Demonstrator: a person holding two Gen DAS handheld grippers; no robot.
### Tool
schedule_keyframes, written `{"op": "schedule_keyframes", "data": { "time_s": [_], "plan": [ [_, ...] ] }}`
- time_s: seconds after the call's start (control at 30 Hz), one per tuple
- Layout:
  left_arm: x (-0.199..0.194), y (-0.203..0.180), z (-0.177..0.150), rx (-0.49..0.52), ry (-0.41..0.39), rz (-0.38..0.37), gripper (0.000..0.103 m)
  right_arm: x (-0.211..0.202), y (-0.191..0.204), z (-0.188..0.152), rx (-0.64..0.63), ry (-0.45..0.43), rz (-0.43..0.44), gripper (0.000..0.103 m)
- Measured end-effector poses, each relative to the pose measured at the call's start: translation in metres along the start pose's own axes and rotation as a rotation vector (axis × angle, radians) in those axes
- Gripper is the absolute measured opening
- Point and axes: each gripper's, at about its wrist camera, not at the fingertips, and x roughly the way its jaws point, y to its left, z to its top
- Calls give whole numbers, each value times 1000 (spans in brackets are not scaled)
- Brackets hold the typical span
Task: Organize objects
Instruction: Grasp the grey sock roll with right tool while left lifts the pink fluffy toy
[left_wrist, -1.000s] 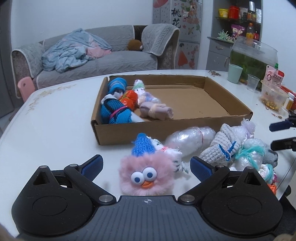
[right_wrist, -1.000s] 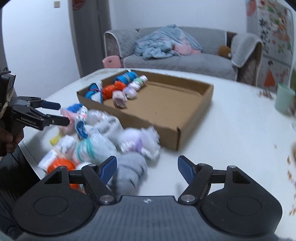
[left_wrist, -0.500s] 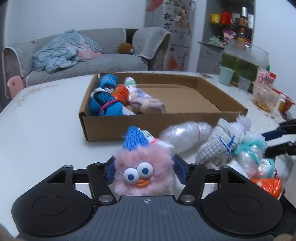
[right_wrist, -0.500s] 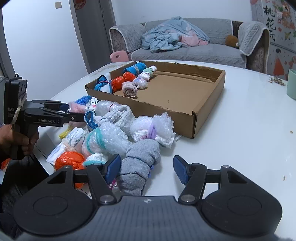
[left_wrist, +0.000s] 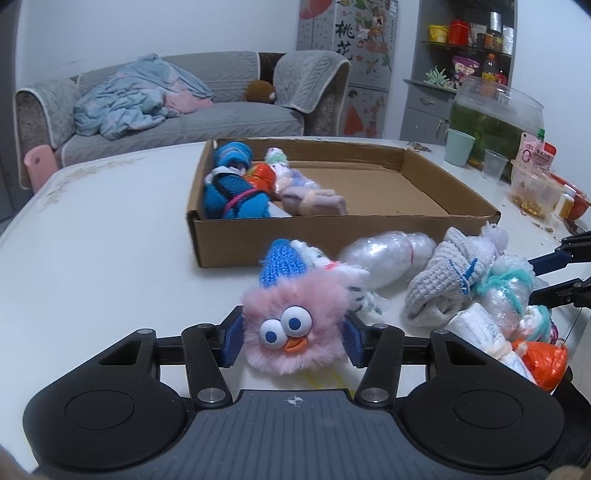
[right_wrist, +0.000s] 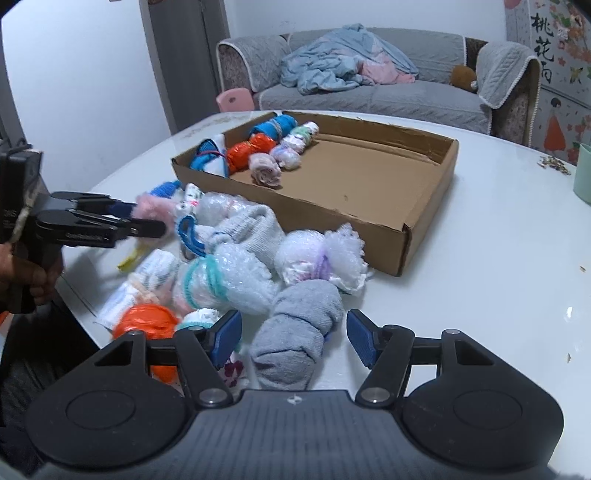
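Observation:
My left gripper (left_wrist: 292, 341) is shut on a fluffy pink toy (left_wrist: 293, 325) with googly eyes and a blue knit hat, just above the white table. From the right wrist view the left gripper (right_wrist: 147, 221) holds the pink toy (right_wrist: 151, 210) at the left of the pile. My right gripper (right_wrist: 291, 339) is open, its jaws on either side of a grey rolled sock (right_wrist: 299, 332) without touching it. A cardboard box (left_wrist: 424, 225) holds several rolled bundles (left_wrist: 236, 195) at its left end; the box also shows in the right wrist view (right_wrist: 428, 221).
A pile of wrapped and knitted bundles (right_wrist: 229, 273) lies in front of the box, with an orange one (right_wrist: 144, 325) near the table's edge. A green cup (left_wrist: 459, 147), a small plastic cup and food containers (left_wrist: 532, 188) stand at the right. A sofa stands behind.
My left gripper closed on the pink toy and lifted it slightly. My right gripper moved forward and down around the grey sock, staying open.

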Motion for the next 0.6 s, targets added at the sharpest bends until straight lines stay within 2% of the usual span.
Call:
{"op": "schedule_keyframes", "data": {
  "time_s": [0.1,0.2,0.27,0.33,0.6],
  "plan": [
    [-4,6,-1,-14,-1,16,62,0,-9,-3,5,21,-37,58],
    [-4,7,-1,-12,0,21,66,-3,-17,-6,16,27,-67,58],
    [-3,5,0,-8,-6,25,81,-4,-17,-7,17,20,-69,58],
    [-1,3,2,-11,-16,23,86,-4,-16,-8,17,18,-66,55],
    [11,0,4,-2,17,20,86,0,-15,-10,18,29,-54,41]
  ]
}}
